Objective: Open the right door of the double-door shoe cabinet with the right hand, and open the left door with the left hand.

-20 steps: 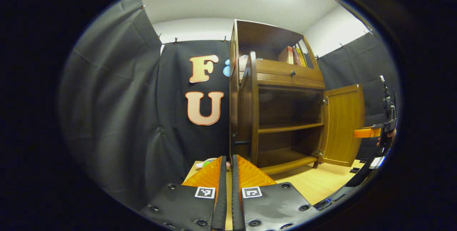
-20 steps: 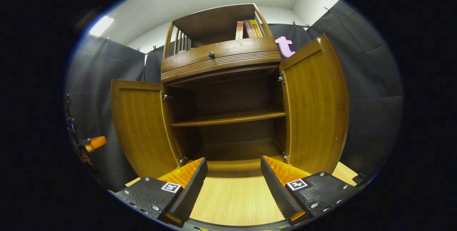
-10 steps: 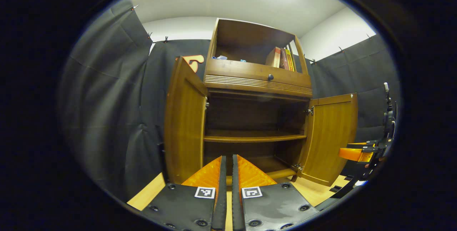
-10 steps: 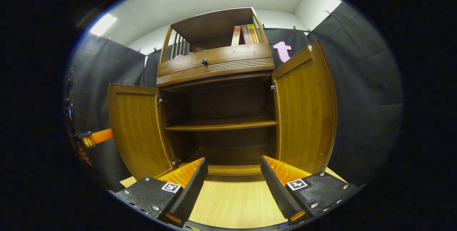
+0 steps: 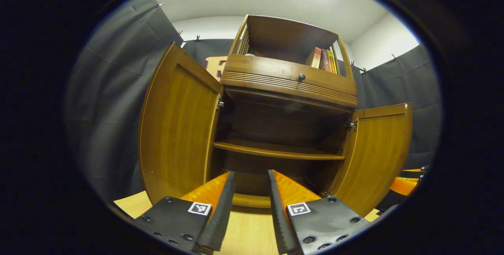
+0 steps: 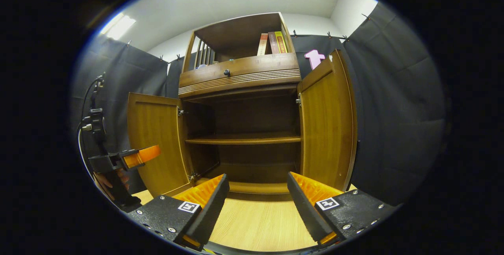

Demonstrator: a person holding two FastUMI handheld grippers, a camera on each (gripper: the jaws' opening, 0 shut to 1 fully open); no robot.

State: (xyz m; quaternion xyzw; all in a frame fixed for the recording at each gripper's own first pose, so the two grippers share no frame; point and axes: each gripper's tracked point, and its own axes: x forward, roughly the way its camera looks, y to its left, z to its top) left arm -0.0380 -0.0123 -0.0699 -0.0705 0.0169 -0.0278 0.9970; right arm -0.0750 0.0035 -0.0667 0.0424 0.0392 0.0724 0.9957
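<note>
With both doors swung wide, my left claw (image 5: 249,203) sits in front of the shoe cabinet (image 5: 283,101), fingers apart and empty; the left door (image 5: 177,125) stands to its left, long axis upright, clear of the fingers. My right claw (image 6: 256,203) also hangs parted and empty, the right door (image 6: 327,125) up to its right. Each door lies nearer its own claw, so I judge nothing remains but backing away over the floor (image 6: 256,223).

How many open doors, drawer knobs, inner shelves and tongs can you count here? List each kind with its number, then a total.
Open doors: 2, left door and right door
Drawer knobs: 1
Inner shelves: 1
Tongs: 2, left and right
Total: 6
</note>
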